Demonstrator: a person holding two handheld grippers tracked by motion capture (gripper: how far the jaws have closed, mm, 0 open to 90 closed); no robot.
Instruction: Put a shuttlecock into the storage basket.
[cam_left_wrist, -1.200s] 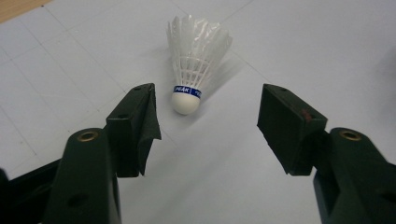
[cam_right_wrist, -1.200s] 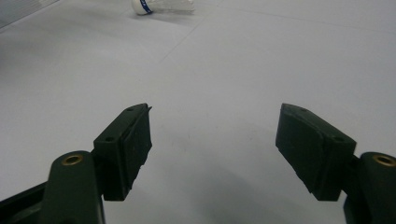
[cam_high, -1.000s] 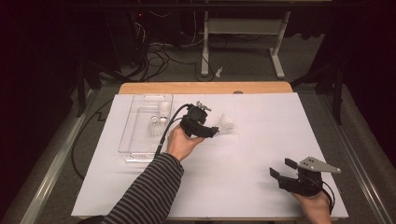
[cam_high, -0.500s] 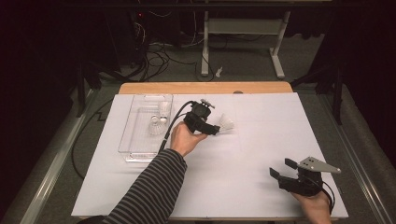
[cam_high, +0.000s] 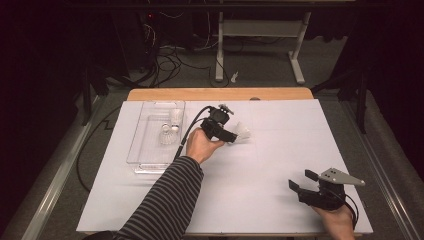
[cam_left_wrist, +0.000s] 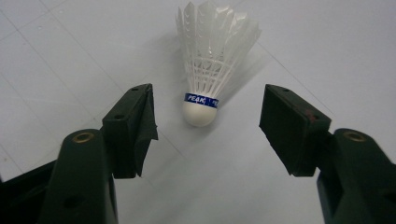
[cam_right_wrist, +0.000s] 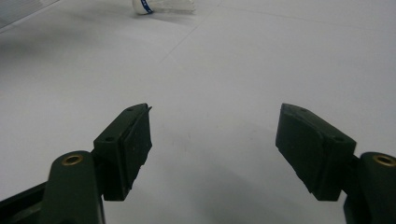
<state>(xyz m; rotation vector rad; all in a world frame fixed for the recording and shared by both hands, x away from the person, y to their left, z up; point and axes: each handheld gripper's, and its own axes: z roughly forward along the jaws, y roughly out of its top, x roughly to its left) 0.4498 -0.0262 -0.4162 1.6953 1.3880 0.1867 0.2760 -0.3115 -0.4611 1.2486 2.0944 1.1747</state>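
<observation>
A white feather shuttlecock (cam_high: 243, 133) with a blue band lies on its side on the white table, right of centre at the back. In the left gripper view the shuttlecock (cam_left_wrist: 205, 70) points its cork at me, just beyond the jaw tips. My left gripper (cam_high: 232, 136) is open, its jaws wide on either side of the cork and not touching it; the left gripper (cam_left_wrist: 212, 128) holds nothing. My right gripper (cam_high: 301, 180) rests open and empty near the front right corner. In the right gripper view the right gripper (cam_right_wrist: 215, 140) faces bare table, with the shuttlecock (cam_right_wrist: 163, 5) far off.
A clear plastic tray (cam_high: 134, 150) stands at the left of the table with two shuttlecocks (cam_high: 169, 134) in it. White paper (cam_high: 260, 200) covers the tabletop, and a wooden edge (cam_high: 220, 94) shows at the back. Table legs and cables lie on the floor behind.
My left hand has slid a little to the right, bringing its open jaws up to the shuttlecock's cork. The right gripper and the shuttlecock have stayed put.
</observation>
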